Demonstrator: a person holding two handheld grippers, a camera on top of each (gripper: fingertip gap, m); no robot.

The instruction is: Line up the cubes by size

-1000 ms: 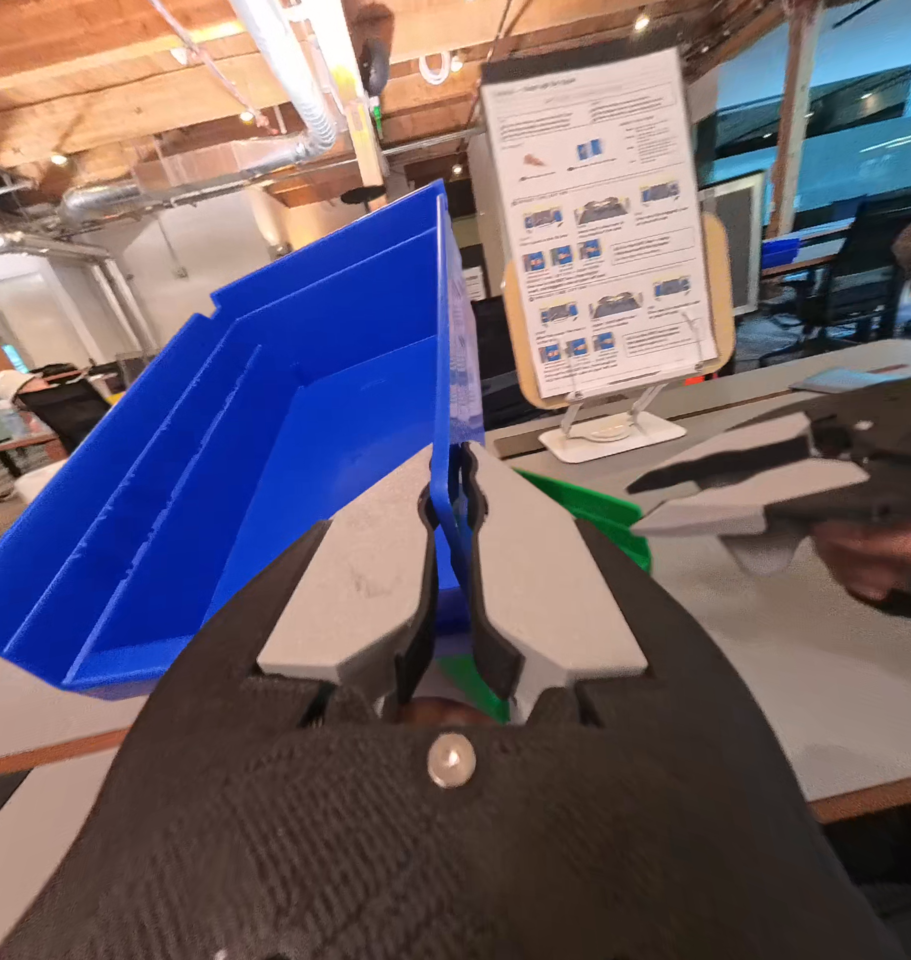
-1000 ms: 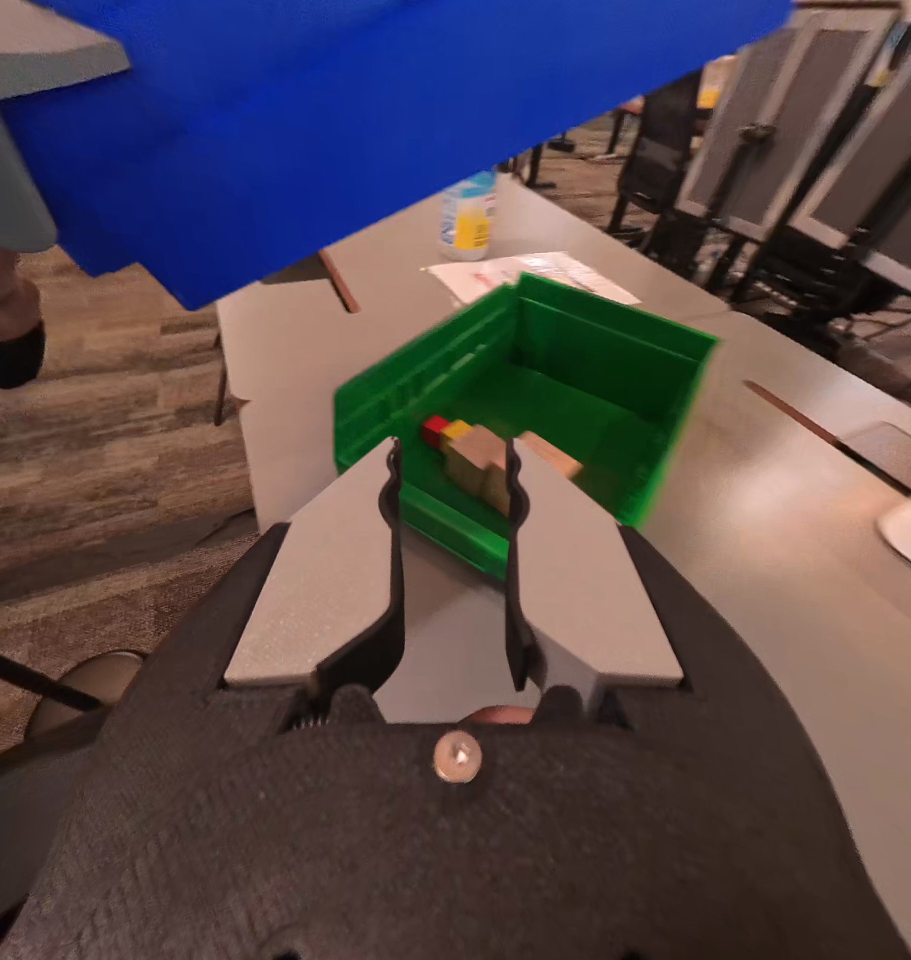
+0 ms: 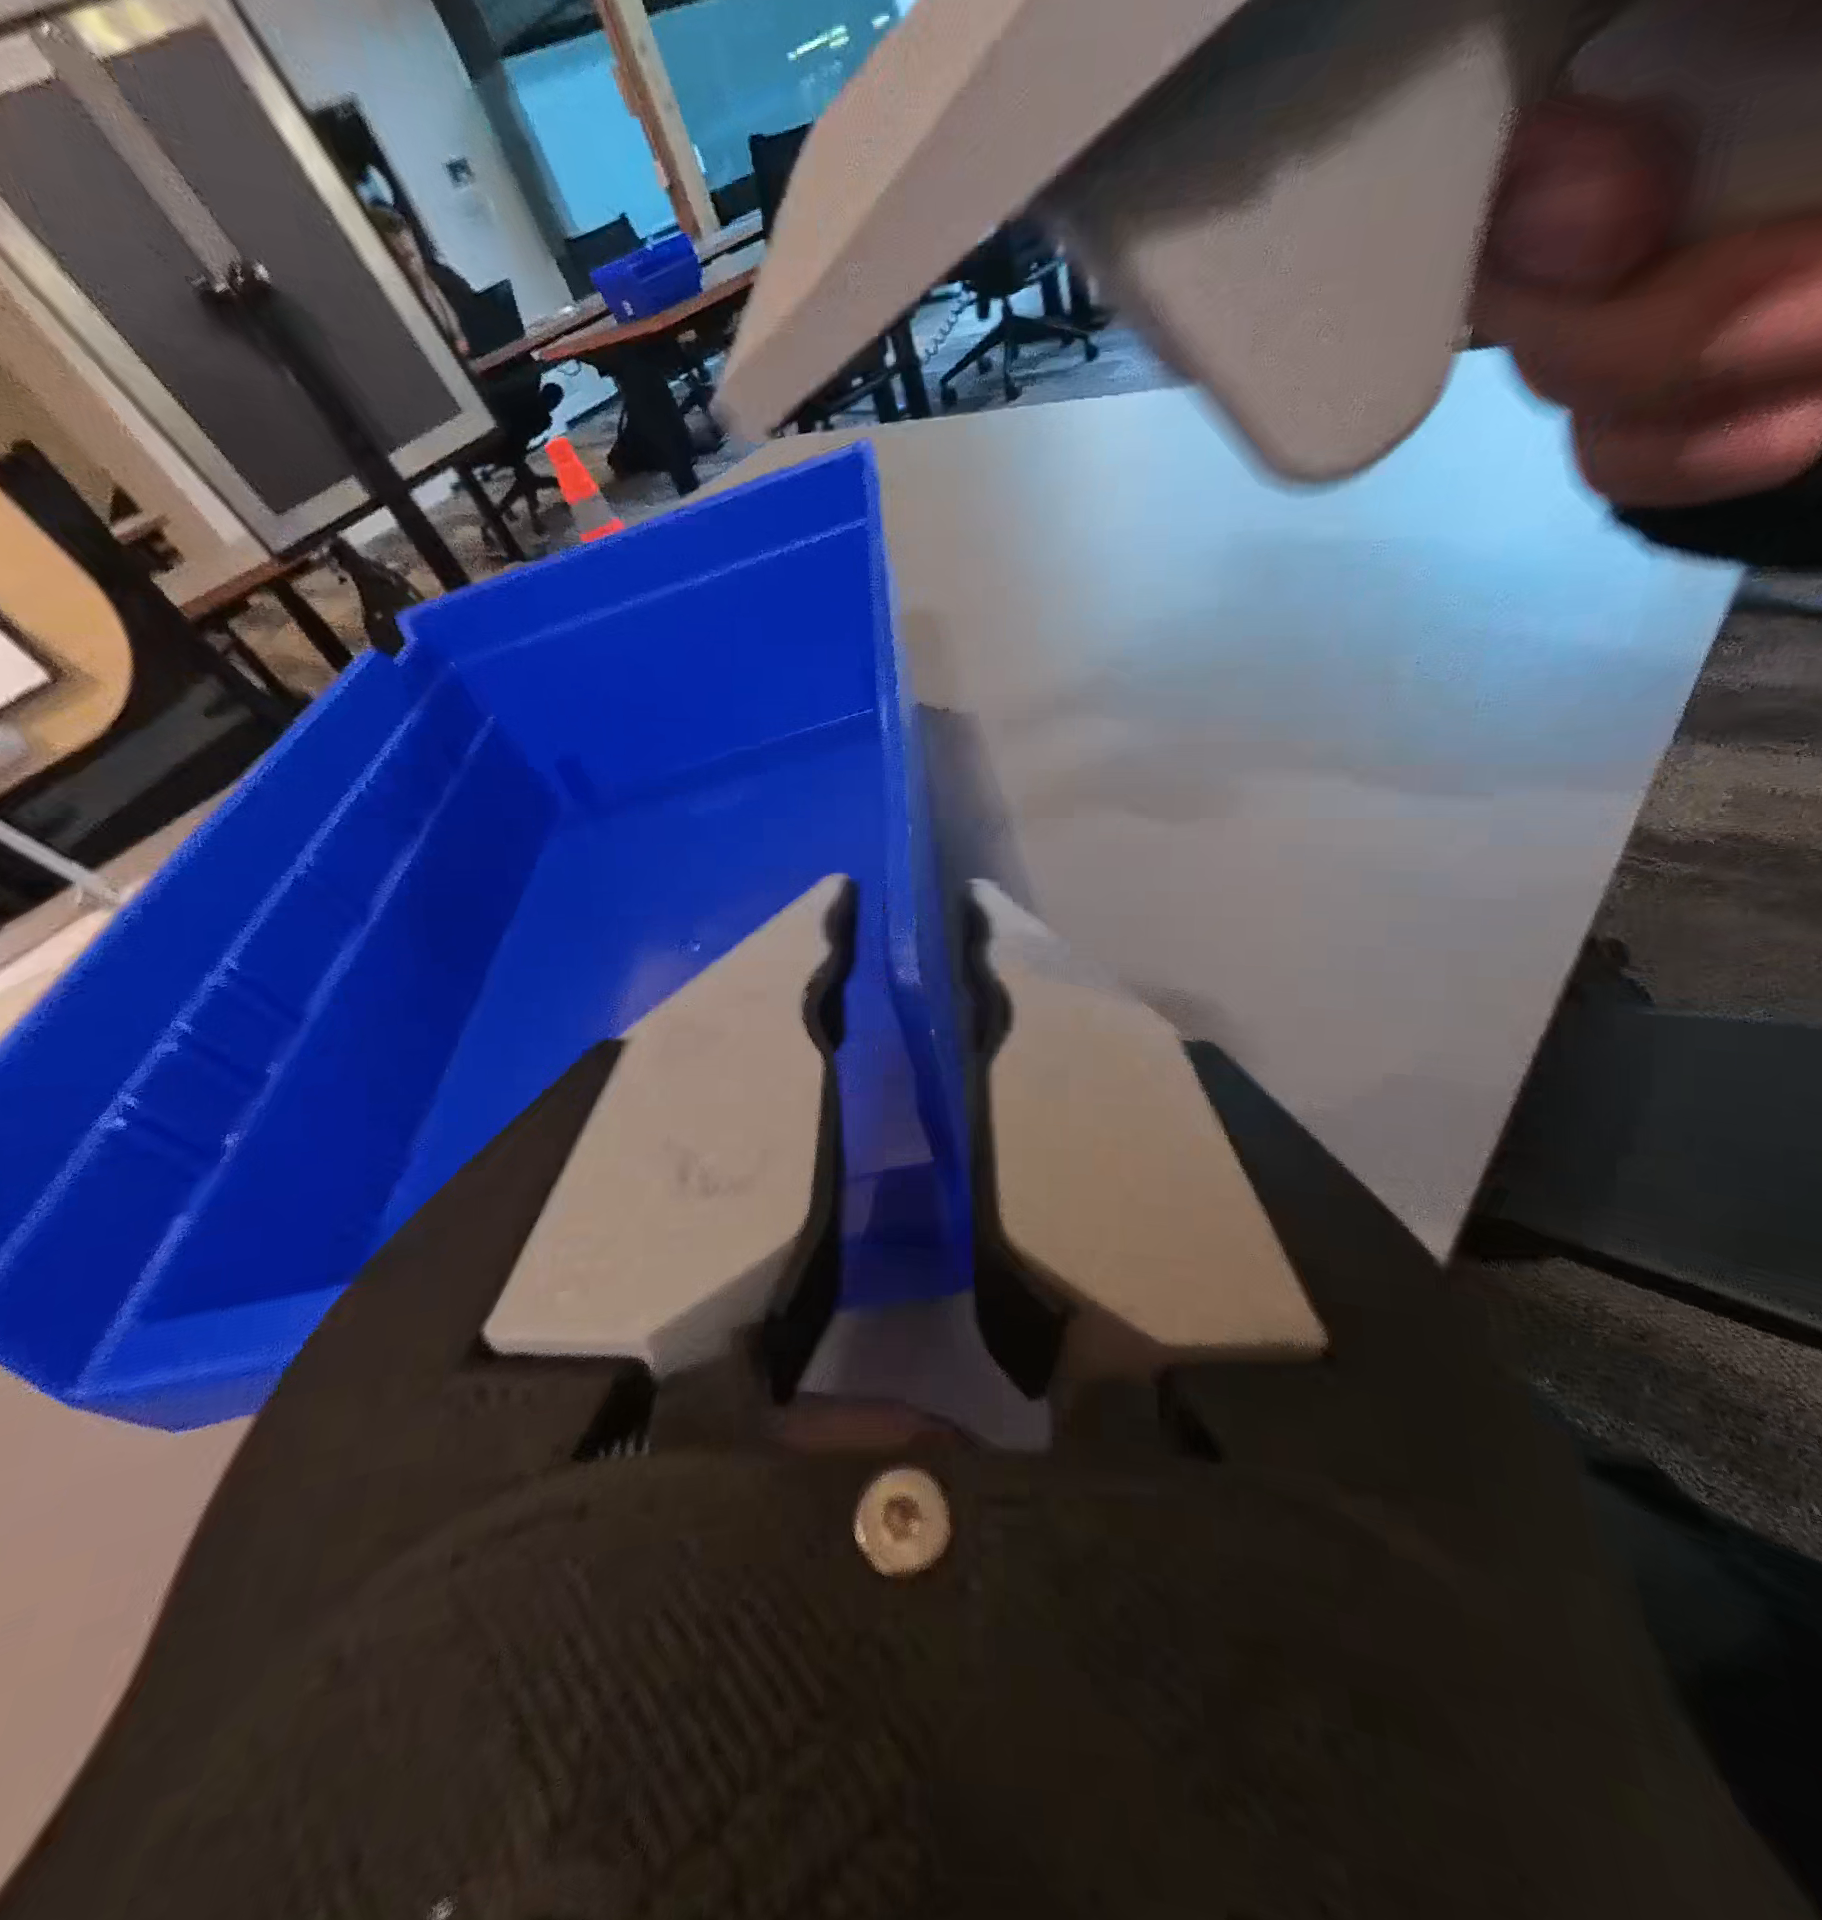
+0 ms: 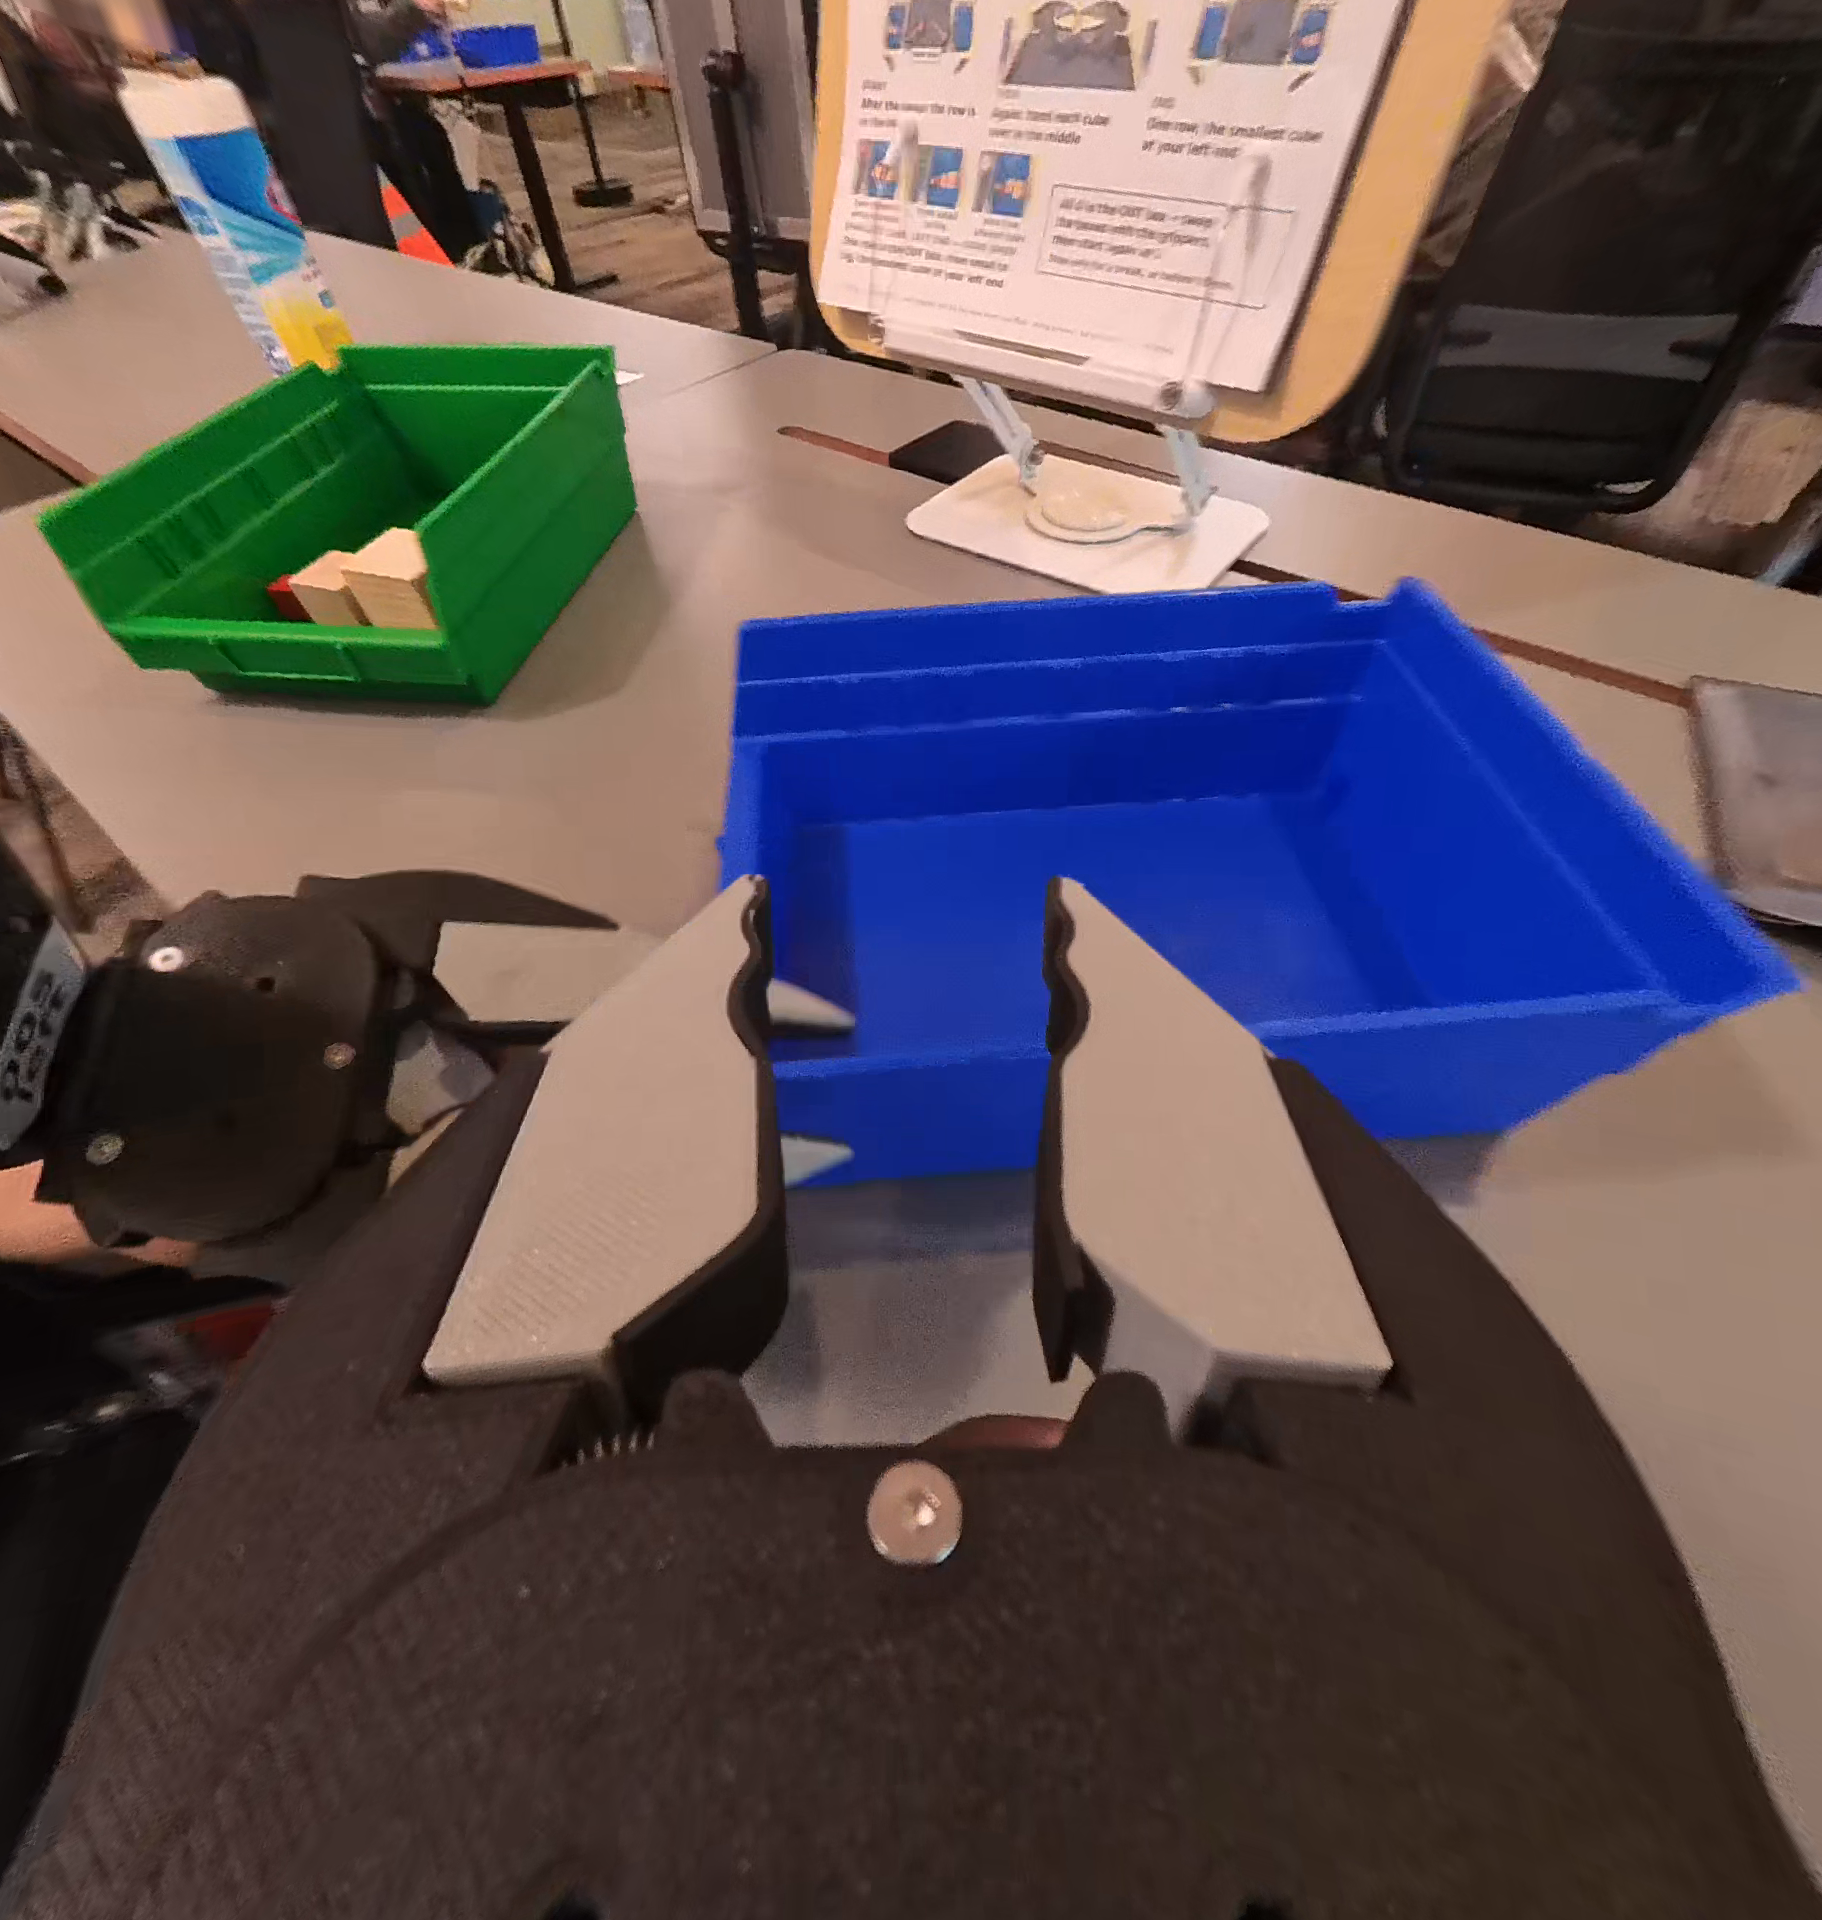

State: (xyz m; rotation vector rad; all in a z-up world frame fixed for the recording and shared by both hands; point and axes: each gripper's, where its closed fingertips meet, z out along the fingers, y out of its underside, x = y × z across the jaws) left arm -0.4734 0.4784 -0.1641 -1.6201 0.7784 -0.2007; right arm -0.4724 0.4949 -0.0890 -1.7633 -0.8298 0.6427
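Lowered since a second ago, the blue bin [image 4: 1302, 883] is now being rested flat on the grey table [image 4: 626, 769], no longer tilted up in the air. Its near-left wall is being straddled by the left gripper [image 3: 902, 935], one finger inside, one outside, slightly parted. The cubes [image 4: 367, 592], wooden ones with a red one, are being kept in the green bin [image 4: 533, 530] at far left. The right gripper [image 4: 902, 935] is being held spread and empty above the blue bin's near wall. An instruction sheet on a stand [image 4: 1083, 187] is being displayed beyond.
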